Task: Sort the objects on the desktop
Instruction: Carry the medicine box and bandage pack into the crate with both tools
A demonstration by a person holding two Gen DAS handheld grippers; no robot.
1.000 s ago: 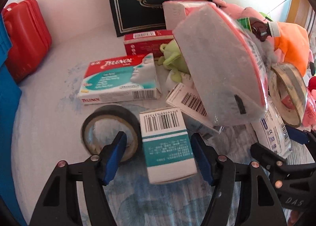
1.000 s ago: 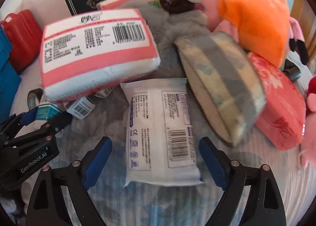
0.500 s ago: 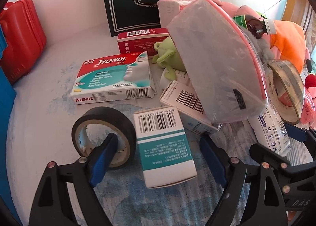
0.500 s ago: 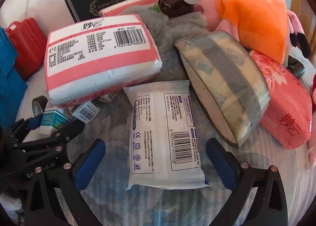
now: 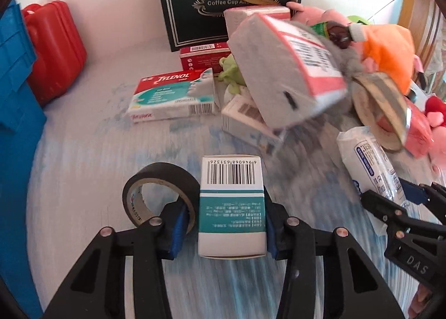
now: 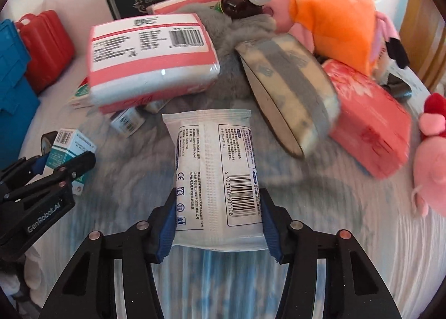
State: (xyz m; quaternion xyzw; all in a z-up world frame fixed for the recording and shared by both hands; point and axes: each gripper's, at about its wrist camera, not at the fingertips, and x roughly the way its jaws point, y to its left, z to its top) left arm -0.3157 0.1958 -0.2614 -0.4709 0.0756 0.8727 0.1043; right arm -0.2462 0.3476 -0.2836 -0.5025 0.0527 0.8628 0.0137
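Here both tongs are closed on a package each. The left tongs (image 5: 224, 228) clamp a white-and-teal carton (image 5: 231, 204) by its two long sides, its barcode end pointing away from the camera. A roll of black tape (image 5: 160, 193) stands tilted just to the left of the carton, touching the left blue pad. The right tongs (image 6: 218, 231) grip a flat white sachet pack (image 6: 214, 168) printed with a barcode, the pads pressing its near end from both sides while its far end reaches toward the pile.

Everything lies on a table (image 5: 83, 157) covered in a pale blue-and-white cloth. Behind the carton sit a Tylenol box (image 5: 174, 96), a small red box (image 5: 205, 55) and a green plush frog (image 5: 230, 70), with a dark gift bag (image 5: 223, 4) upright at the back. A pink-and-white tissue pack (image 6: 152, 58) leans on other small boxes, beside a large roll of patterned tape (image 6: 290, 90) that is propped on edge. To the right lies a pink floral tissue pack (image 6: 368, 121). An orange and pink plush toy (image 6: 334, 15) tops the pile, with a brown bottle (image 6: 242, 1) lying against it. A red case (image 5: 53, 48) and a blue crate (image 5: 16, 123) stand at the left edge.
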